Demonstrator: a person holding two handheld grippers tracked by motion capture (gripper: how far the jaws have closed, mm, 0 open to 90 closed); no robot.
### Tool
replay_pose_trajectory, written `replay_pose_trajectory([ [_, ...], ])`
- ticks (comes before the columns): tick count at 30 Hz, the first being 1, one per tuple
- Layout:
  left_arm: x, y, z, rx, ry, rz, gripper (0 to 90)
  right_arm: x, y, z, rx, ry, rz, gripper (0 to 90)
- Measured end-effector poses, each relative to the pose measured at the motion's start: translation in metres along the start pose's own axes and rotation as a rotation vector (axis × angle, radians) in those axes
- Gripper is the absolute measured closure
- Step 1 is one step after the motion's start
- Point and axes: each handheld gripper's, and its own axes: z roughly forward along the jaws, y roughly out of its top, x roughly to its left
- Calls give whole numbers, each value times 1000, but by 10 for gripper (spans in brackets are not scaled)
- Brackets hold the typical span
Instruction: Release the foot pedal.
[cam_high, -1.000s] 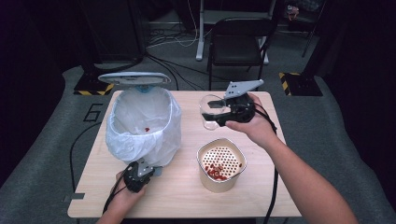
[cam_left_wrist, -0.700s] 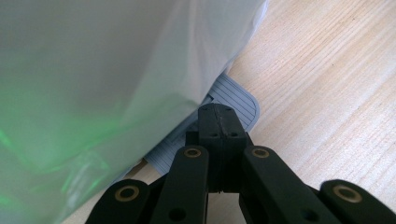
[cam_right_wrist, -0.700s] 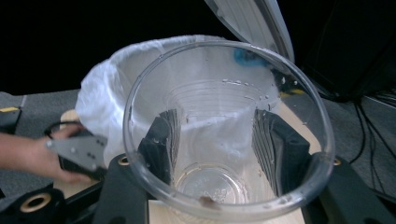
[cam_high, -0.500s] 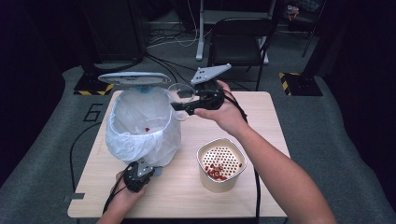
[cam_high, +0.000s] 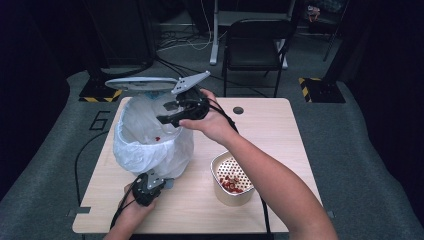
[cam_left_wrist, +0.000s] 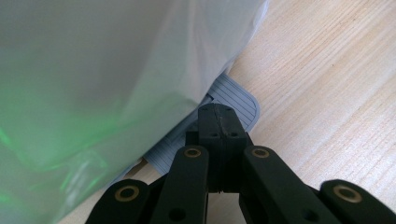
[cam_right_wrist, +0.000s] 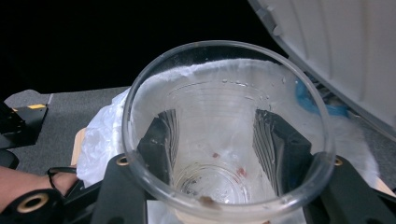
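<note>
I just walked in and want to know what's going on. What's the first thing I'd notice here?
The right gripper holds a clear plastic cup tipped over the white bag-lined bin with its lid up, at the wooden table's left. The left gripper, jaws shut, presses the bin's grey ribbed pedal. A cream strainer bowl of red bits sits nearer the front.

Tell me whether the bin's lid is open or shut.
Open: the lid stands raised above the bag-lined bin, and the right gripper holds a clear cup over its mouth.
</note>
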Motion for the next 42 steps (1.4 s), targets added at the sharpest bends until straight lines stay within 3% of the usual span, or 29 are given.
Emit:
replay_pose_trajectory([
  [7, 1, 1, -2, 19, -18, 14, 900, 1, 4, 24, -10, -18, 18, 491],
  [8, 0, 0, 0, 0, -1, 3, 900, 2, 4, 29, -14, -20, 28, 489],
  [11, 1, 1, -3, 24, -22, 16, 900, 5, 4, 42, -14, -57, 32, 465],
  [13, 0, 0, -1, 7, -2, 8, 900, 6, 4, 45, -28, -60, 38, 420],
  [14, 1, 1, -2, 19, -16, 7, 900, 8, 4, 51, -51, -62, 69, 298],
  [15, 1, 2, -2, 27, -22, 11, 900, 8, 4, 51, -51, -62, 69, 298],
  [18, 1, 1, -1, 11, -13, -4, 900, 10, 2, 56, -30, -39, 93, 134],
  [19, 1, 1, -1, 11, -16, -11, 900, 11, 0, 54, -28, -43, 86, 133],
  [23, 3, 2, -1, 10, -36, -41, 900, 12, -3, 45, -36, -37, 83, 104],
  [25, 5, 2, -1, 19, -44, -21, 900, 11, -4, 38, -41, -34, 105, 94],
  [30, 5, 2, -2, 10, -46, -55, 900, 12, -16, 16, -11, -43, 74, 130],
  [32, 8, 2, -4, 4, -56, -32, 900, 12, -22, 4, -9, -40, 73, 137],
  [34, 7, 2, -10, -24, -47, -69, 868, 11, -32, -17, -7, -59, 66, 138],
  [35, 7, 2, -10, -24, -47, -69, 846, 11, -32, -17, -7, -59, 66, 138],
  [36, 15, 4, -17, -46, -87, -45, 817, 10, -39, -31, -15, -67, 73, 137],
  [37, 15, 4, -17, -46, -87, -45, 793, 10, -39, -31, -15, -67, 73, 137],
  [38, 11, 4, -23, -109, -112, -104, 761, 9, -45, -45, -27, -84, 81, 138],
  [39, 11, 4, -23, -109, -112, -104, 723, 9, -45, -45, -27, -84, 81, 138],
  [40, 9, 6, -29, -135, -135, -135, 688, 6, -51, -59, -33, -102, 84, 138],
  [42, 13, 8, -35, -161, -167, -80, 650, 4, -58, -72, -36, -123, 89, 140],
])
